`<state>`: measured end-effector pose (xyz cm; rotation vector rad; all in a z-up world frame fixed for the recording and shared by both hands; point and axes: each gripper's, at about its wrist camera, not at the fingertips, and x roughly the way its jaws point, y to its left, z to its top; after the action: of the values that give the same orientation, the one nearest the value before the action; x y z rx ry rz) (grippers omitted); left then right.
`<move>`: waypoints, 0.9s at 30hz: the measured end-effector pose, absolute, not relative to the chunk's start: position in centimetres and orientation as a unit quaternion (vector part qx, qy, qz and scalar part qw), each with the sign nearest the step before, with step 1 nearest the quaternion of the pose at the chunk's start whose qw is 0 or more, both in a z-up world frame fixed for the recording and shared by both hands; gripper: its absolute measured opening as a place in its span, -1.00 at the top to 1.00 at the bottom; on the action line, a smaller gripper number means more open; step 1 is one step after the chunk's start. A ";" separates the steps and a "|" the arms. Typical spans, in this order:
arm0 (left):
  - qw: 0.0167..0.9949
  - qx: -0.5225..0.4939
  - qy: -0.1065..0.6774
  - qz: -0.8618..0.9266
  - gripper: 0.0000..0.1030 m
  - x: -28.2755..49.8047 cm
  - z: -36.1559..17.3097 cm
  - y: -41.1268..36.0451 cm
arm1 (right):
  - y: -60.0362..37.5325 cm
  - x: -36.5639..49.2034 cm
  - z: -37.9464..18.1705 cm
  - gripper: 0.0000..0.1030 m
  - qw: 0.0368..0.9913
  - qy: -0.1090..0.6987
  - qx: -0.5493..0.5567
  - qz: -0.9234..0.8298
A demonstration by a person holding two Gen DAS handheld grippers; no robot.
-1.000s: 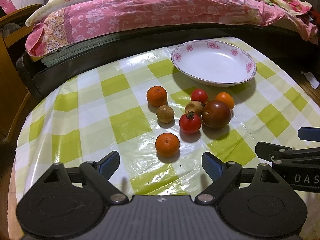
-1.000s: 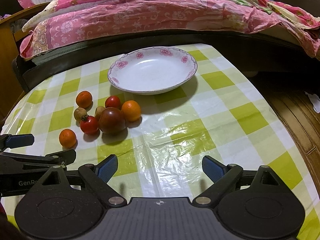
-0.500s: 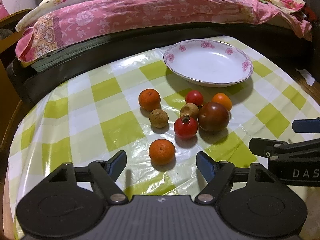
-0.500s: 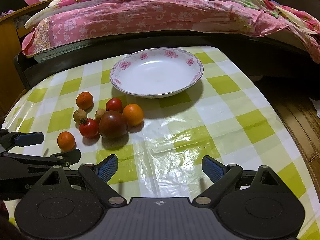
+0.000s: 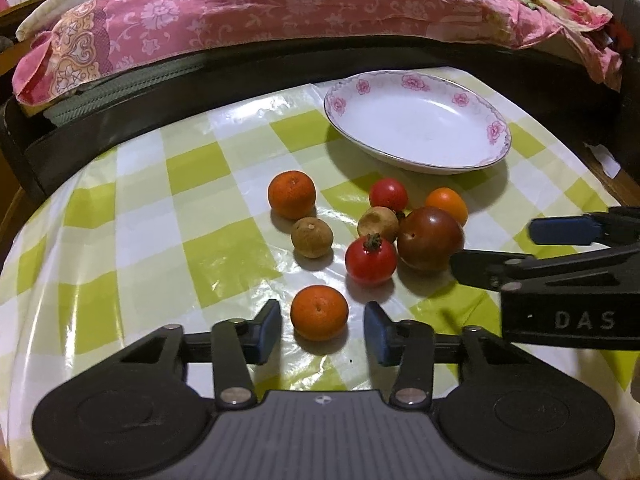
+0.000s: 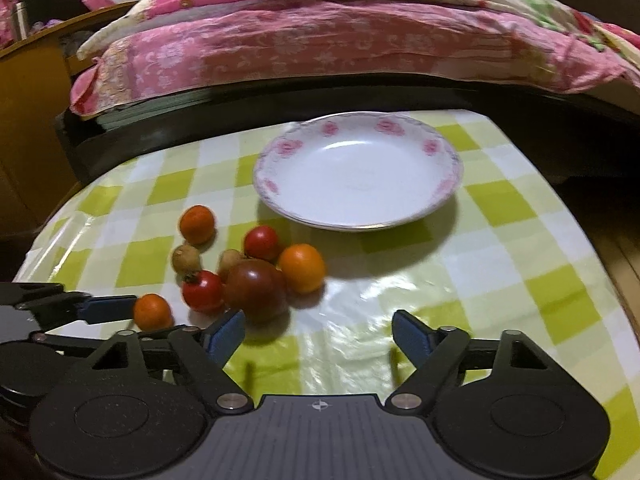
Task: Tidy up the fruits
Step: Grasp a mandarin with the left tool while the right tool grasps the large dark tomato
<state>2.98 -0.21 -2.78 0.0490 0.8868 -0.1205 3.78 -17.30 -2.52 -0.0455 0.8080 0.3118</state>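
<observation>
Several fruits lie on the checked tablecloth (image 5: 132, 240) in front of an empty white plate with pink flowers (image 5: 420, 120). My left gripper (image 5: 322, 330) is open, its pads on either side of the nearest small orange (image 5: 319, 312) without touching it. Beyond lie a red tomato (image 5: 371, 260), a dark brown tomato (image 5: 430, 238), two small brown fruits (image 5: 312, 237), another orange (image 5: 291, 194), a small red tomato (image 5: 388, 194) and an orange tomato (image 5: 447, 204). My right gripper (image 6: 318, 338) is open and empty, close in front of the dark tomato (image 6: 256, 289). The plate (image 6: 356, 168) is behind.
A bed with pink floral bedding (image 5: 280, 12) and a dark frame runs along the table's far side. A wooden cabinet (image 6: 28, 120) stands at the left. The table edge drops to a wooden floor (image 6: 624, 256) on the right.
My left gripper moved forward and down so its pads now flank the nearest orange. My right gripper moved forward and left toward the fruit cluster. The fruits have not moved.
</observation>
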 end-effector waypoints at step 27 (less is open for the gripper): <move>0.897 0.042 0.438 -0.054 0.21 3.2 -2.5 -0.5 | -14.8 5.5 -3.3 0.33 0.885 0.414 -0.018 0.212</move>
<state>3.20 -0.53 -2.54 0.0876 0.9066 -0.1125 5.50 -14.84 -3.34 -0.0373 0.8611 0.4419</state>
